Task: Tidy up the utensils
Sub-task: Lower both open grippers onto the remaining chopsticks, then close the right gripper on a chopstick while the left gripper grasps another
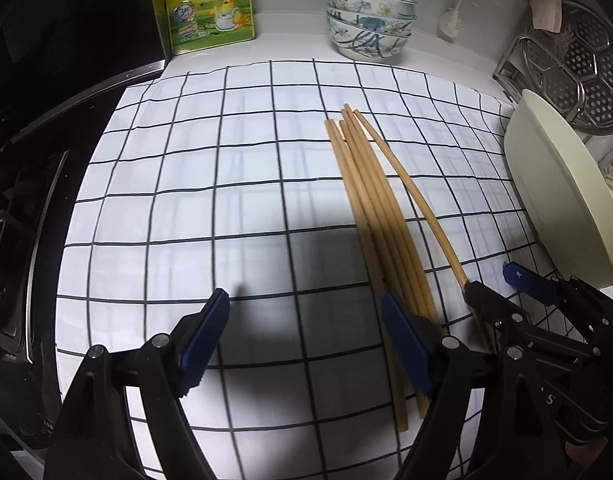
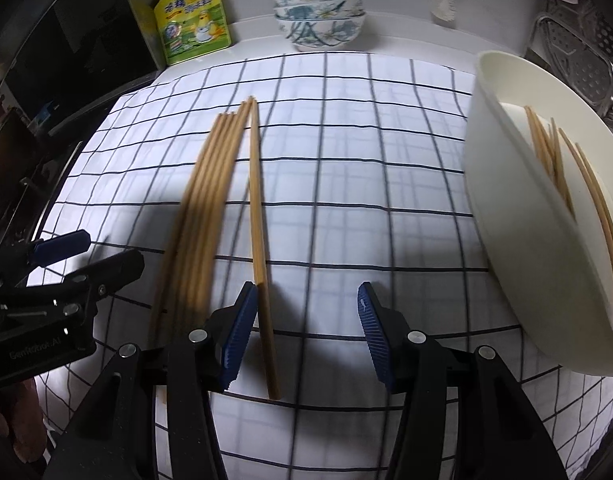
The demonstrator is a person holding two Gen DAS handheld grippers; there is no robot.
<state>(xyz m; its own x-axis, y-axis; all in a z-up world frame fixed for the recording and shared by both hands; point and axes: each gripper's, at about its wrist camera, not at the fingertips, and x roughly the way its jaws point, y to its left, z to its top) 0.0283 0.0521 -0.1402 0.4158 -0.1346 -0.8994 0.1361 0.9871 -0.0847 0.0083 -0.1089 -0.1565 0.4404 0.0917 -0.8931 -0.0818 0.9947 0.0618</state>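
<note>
Several wooden chopsticks lie in a bundle on the white checked cloth; they also show in the right wrist view. One chopstick lies apart, just right of the bundle. My left gripper is open low over the cloth, its right finger over the bundle's near ends. My right gripper is open, its left finger beside the single chopstick. A cream oval dish on the right holds several chopsticks.
Stacked floral bowls and a yellow seasoning pouch stand at the back. A metal steamer rack sits at the right behind the dish. A dark stove edge borders the cloth on the left.
</note>
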